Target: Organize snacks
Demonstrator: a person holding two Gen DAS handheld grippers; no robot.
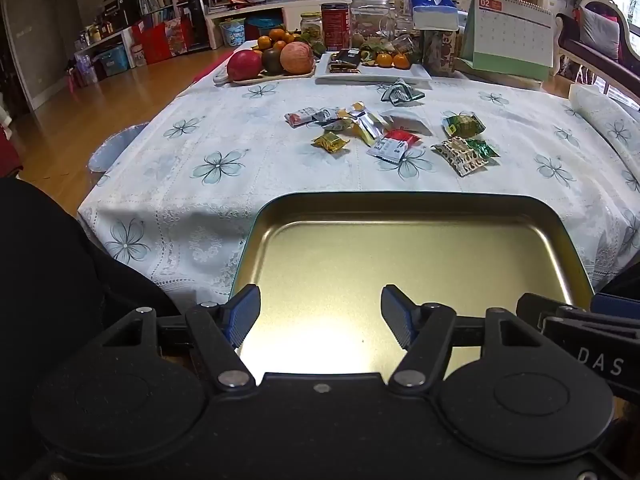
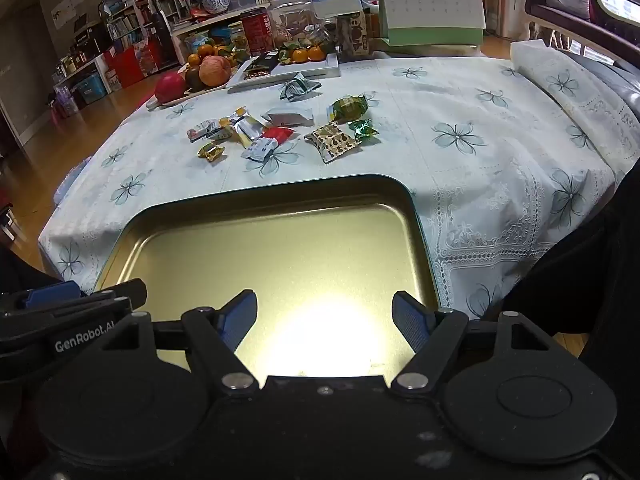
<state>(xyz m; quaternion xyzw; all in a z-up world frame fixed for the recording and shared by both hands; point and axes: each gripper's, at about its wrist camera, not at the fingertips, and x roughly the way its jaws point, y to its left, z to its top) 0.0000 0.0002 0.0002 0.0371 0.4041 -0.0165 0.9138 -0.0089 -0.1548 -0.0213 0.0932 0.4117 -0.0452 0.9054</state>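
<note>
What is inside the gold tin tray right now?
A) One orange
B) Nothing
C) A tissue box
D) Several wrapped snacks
B: the tray shows only its bare shiny floor in both views, while the wrapped snacks lie on the tablecloth beyond its far rim.

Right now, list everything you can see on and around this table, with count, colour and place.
Tray: one, gold metal, empty, near table edge.
Snack packets: about ten, mixed red, white, gold, green, scattered mid-table beyond the tray.
Tablecloth: one, white with blue-grey flowers, covering the table.
Fruit plate: one, apples and oranges, far left of the table.
White tray: one, dark packets and small oranges, far centre.
Jars and tins: several, red and clear, far edge.
Tissue box: one, blue and white, far edge.
Desk calendar: one, white and green, far right.
Left gripper: black with blue pads, open over the tray.
Right gripper: same, open over the tray.
</note>
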